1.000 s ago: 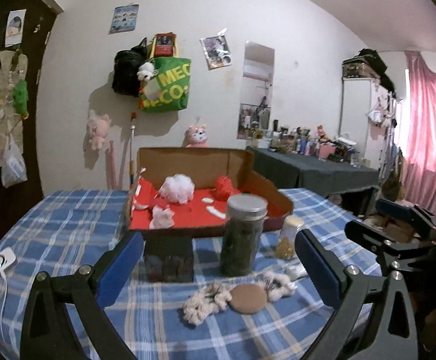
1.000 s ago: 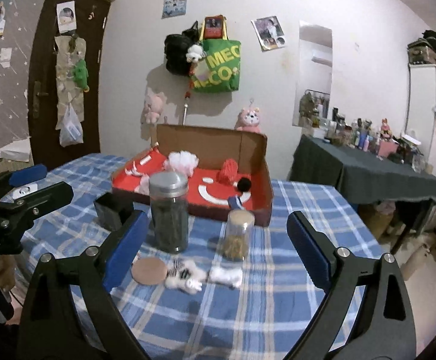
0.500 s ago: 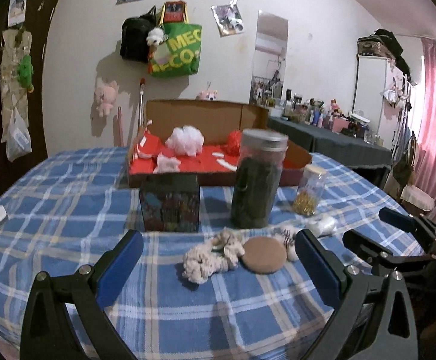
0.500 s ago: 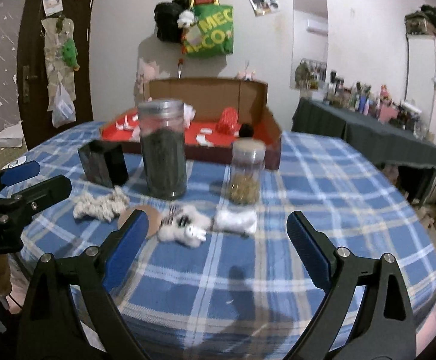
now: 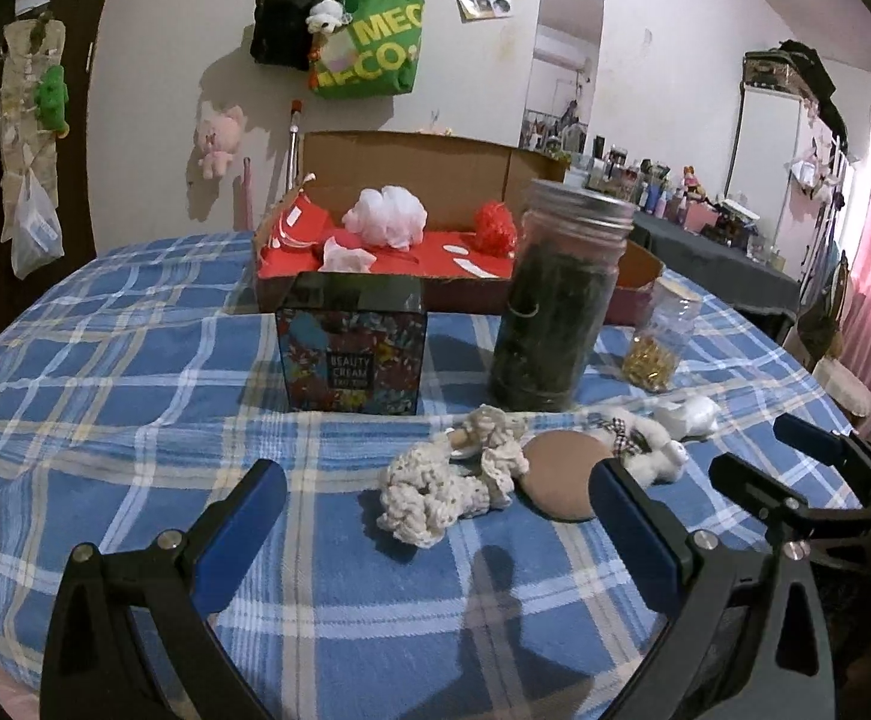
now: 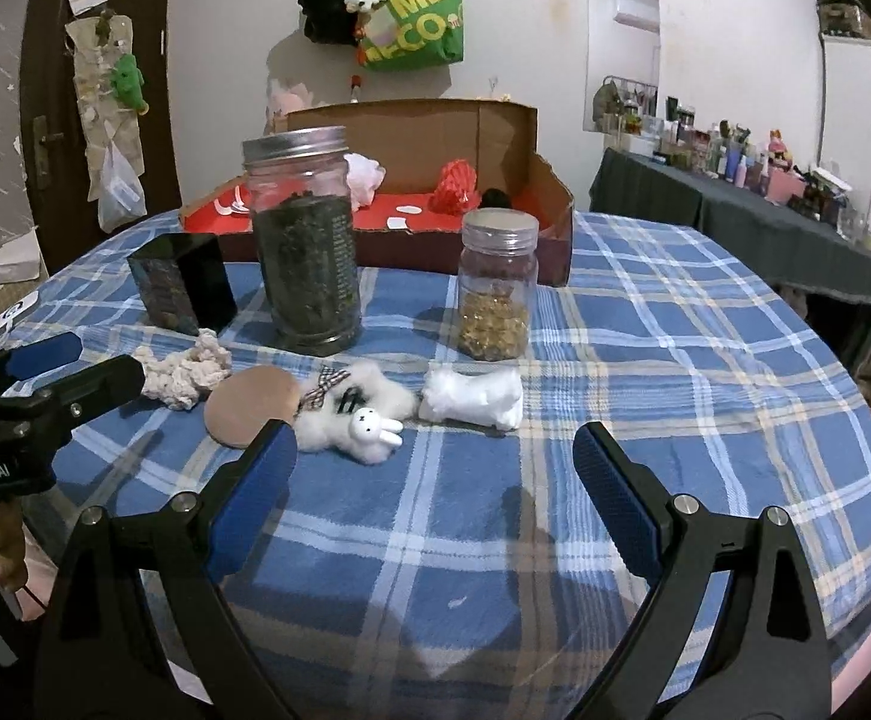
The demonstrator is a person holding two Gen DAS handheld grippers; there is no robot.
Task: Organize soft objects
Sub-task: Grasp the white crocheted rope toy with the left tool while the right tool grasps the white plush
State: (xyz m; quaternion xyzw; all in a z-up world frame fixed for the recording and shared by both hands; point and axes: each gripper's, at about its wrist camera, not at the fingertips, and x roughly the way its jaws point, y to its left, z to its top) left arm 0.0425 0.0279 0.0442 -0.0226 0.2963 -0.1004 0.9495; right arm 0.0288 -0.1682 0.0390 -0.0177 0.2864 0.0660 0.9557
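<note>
Both grippers wide above soft toys (image 6: 351,414)

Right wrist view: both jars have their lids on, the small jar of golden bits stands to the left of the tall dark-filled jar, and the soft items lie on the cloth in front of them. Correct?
Not quite. In the right wrist view the small jar stands to the right of the tall jar, not the left. Both are lidded, and the soft items, such as the white plush, lie on the cloth in front.

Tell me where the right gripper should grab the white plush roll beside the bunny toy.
Probably across the narrow middle of the white plush roll, coming down from above at the near side. It lies flat, lengthwise left to right, apart from the small jar behind it.
</note>
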